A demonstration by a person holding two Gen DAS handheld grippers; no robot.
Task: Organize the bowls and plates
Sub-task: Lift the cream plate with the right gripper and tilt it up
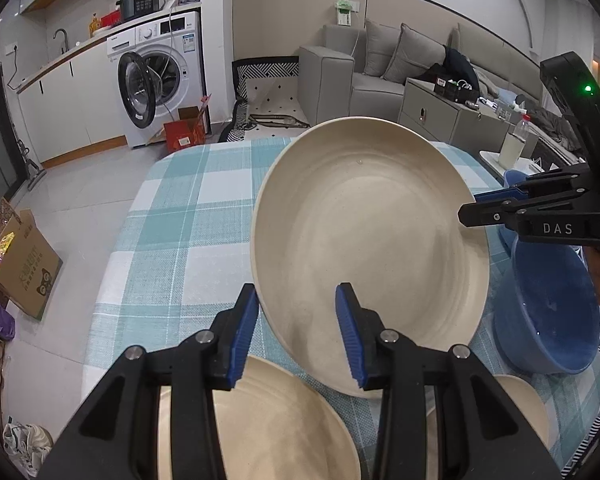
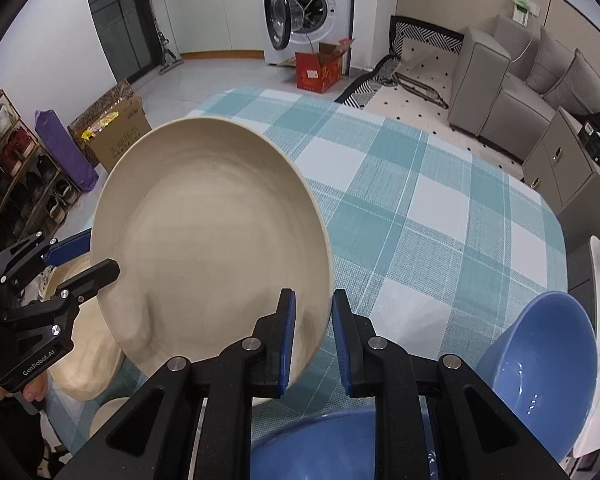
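So the big cream plate (image 1: 370, 256) is up off the table, tilted, hanging over the teal-and-white checked tablecloth (image 1: 180, 216), and both grippers have it by the rim on opposite sides. The right gripper (image 2: 313, 340) is clamped down tight on the plate's edge, rim pinched between its blue pads (image 2: 288, 344) with the jaws nearly together. The left gripper (image 1: 298, 332) has the near edge of the plate sitting between its jaws, which stand a fair bit wider; the rim runs by the left pad, but I honestly can't tell if it's actually squeezing or just cradling it. Right under the left gripper there's another cream plate (image 1: 268, 420) lying flat on the cloth, and a third cream one (image 1: 528, 408) peeks out just beside it. Off to the right side sits a blue bowl (image 1: 548, 312), with a second blue bowl (image 2: 320, 444) directly below the right gripper. Further back: a washing machine (image 1: 160, 76) with its door open, a red box (image 2: 320, 68) on the floor, and a grey sofa (image 1: 380, 72).
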